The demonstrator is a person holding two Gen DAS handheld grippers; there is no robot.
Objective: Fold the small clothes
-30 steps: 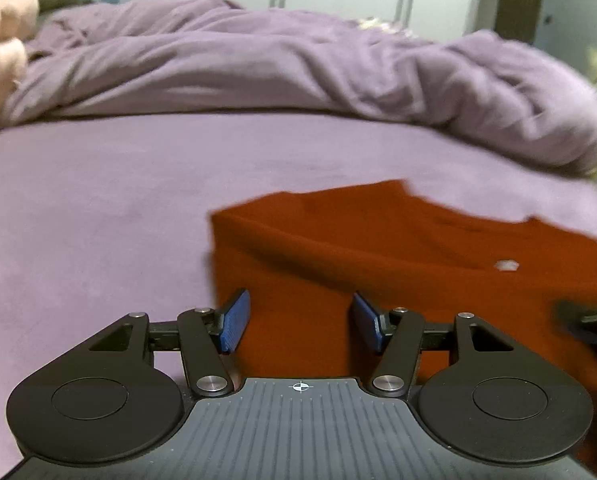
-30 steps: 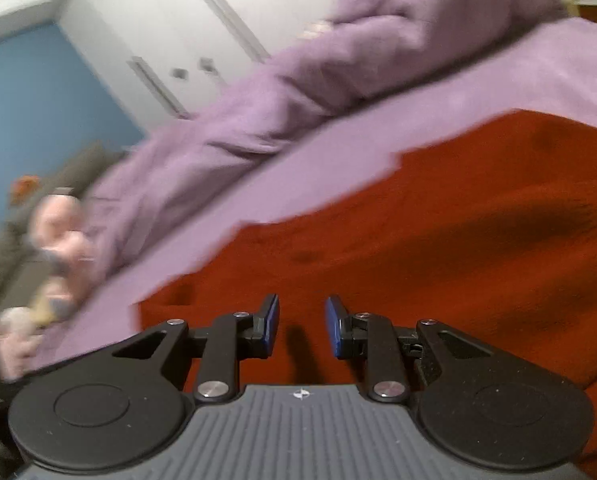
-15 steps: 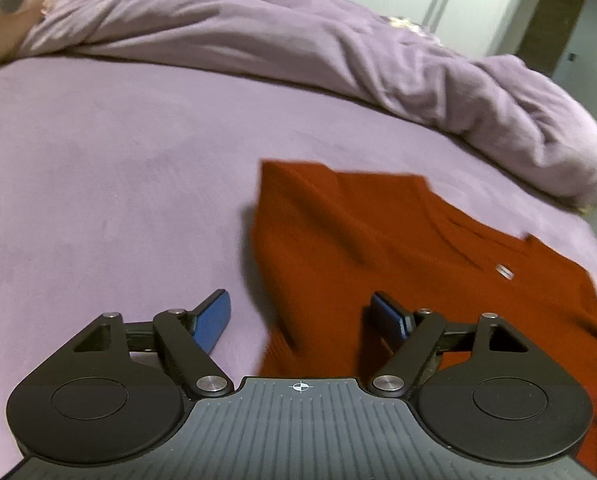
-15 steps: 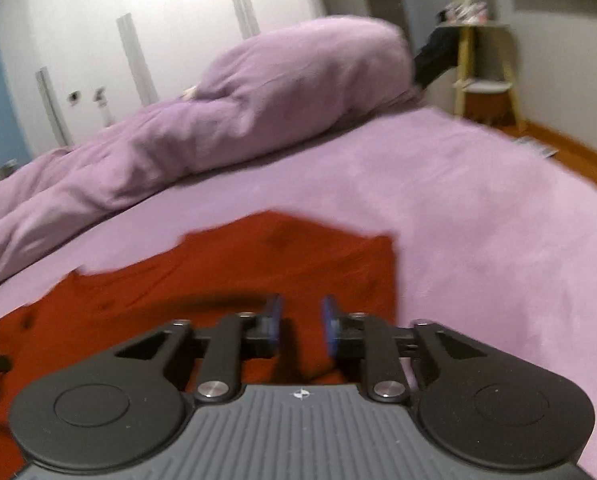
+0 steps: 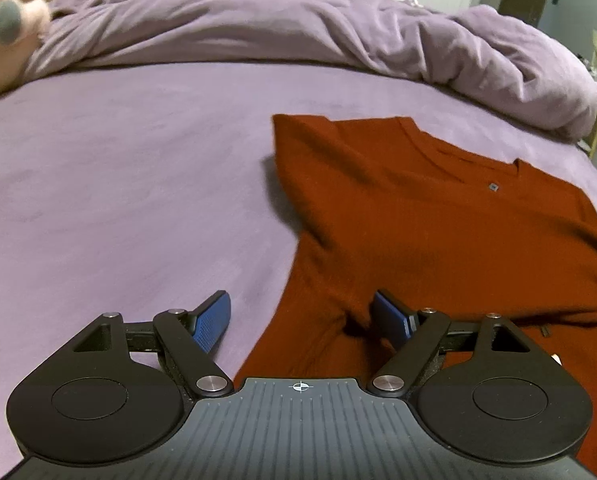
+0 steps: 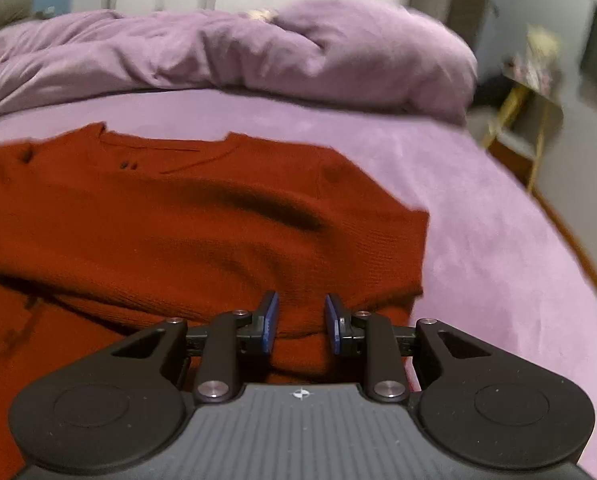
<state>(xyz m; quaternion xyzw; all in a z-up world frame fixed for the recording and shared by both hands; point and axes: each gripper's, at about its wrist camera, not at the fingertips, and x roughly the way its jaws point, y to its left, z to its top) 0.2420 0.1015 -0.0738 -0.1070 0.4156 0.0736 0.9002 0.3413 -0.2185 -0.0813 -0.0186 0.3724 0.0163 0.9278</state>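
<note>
Left wrist view. The left gripper [image 5: 300, 320] is spread wide, nothing clamped between its blue pads [image 5: 212, 322]. The left pad sits over bare purple bedsheet [image 5: 118, 184]; the right pad is over the red shirt [image 5: 438, 232], at or just above the cloth — contact cannot be confirmed. The shirt's left side edge runs up between the two fingers, so the gripper straddles that edge. The shirt lies flat on the sheet, ahead and to the right of the gripper, with its neckline at the far end and a small tag visible inside the collar. A sleeve corner sticks out ahead, slightly left of the shirt body. Beyond the shirt, a bunched purple duvet [image 5: 298, 24] runs across the far side of the bed. A pink plush toy [image 5: 6, 28] sits far ahead at the left edge.

Right wrist view. The right gripper [image 6: 300, 322] is partly open — a narrow gap between the pads, released, not gripping. A fold of the red shirt [image 6: 178, 224] lies directly under and between the fingers; whether the pads touch it cannot be told. The shirt spreads ahead and to the left, and its right sleeve ends just ahead to the right. Bare bedsheet [image 6: 498, 240] lies to the right. The duvet [image 6: 258, 48] is heaped well ahead. A small yellow-legged side table [image 6: 530, 112] stands off the bed, far right, blurred.
</note>
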